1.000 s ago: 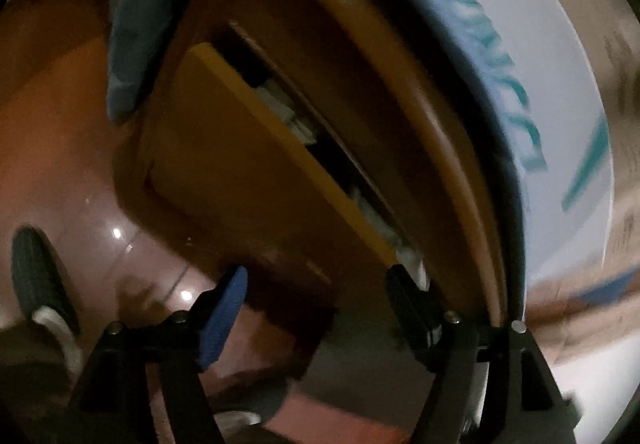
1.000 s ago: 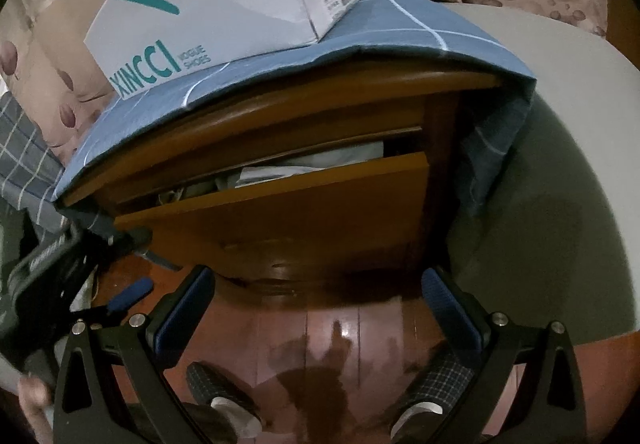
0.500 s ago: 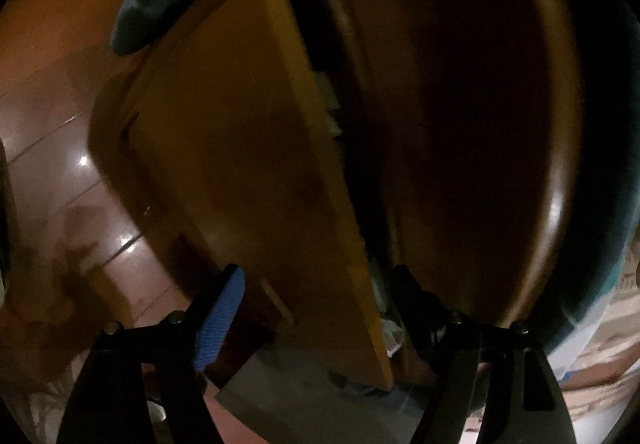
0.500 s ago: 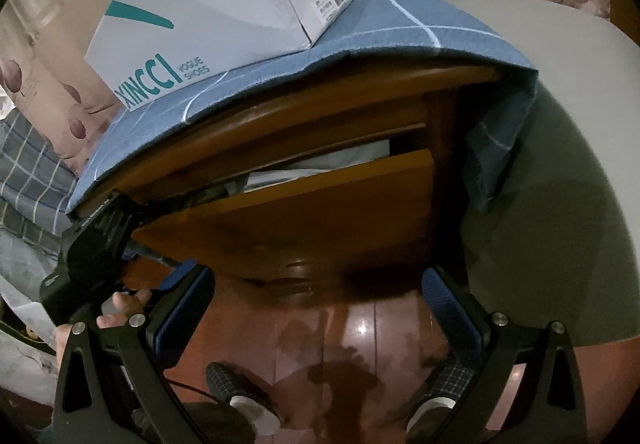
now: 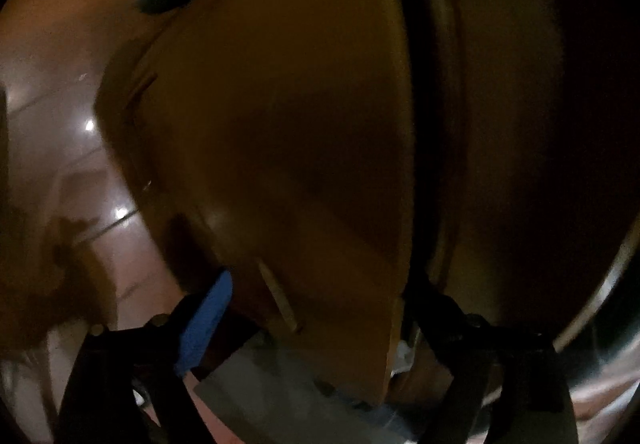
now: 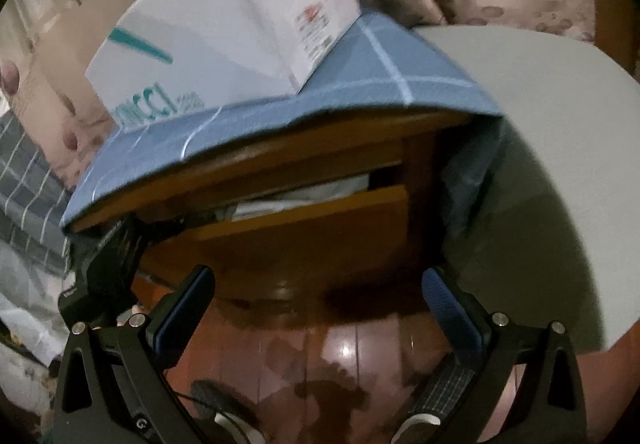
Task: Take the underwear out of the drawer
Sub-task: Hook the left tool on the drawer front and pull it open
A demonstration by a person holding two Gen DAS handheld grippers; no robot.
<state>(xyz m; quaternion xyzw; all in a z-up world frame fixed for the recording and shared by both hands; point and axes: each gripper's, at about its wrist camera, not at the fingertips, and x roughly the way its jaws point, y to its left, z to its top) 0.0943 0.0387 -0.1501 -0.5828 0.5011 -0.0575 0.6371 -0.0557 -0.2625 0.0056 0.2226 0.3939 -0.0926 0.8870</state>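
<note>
A wooden drawer of the nightstand stands a little way out, with white folded cloth showing in the gap above its front. In the dark, close left wrist view, my left gripper straddles the end of the drawer front. Its blue pad is on the outer face and its other finger is in the gap behind. Its jaws are opening. In the right wrist view its black body sits at the drawer's left end. My right gripper hangs open and empty in front of the drawer.
A blue checked cloth covers the nightstand top, and a white shoe box stands on it. A grey mattress side rises at the right. Below is glossy red-brown floor, with a person's slippered feet at the bottom edge.
My left gripper sank, rolled and closed in on the drawer's left end, where its jaws widened around the front panel. The right gripper barely moved.
</note>
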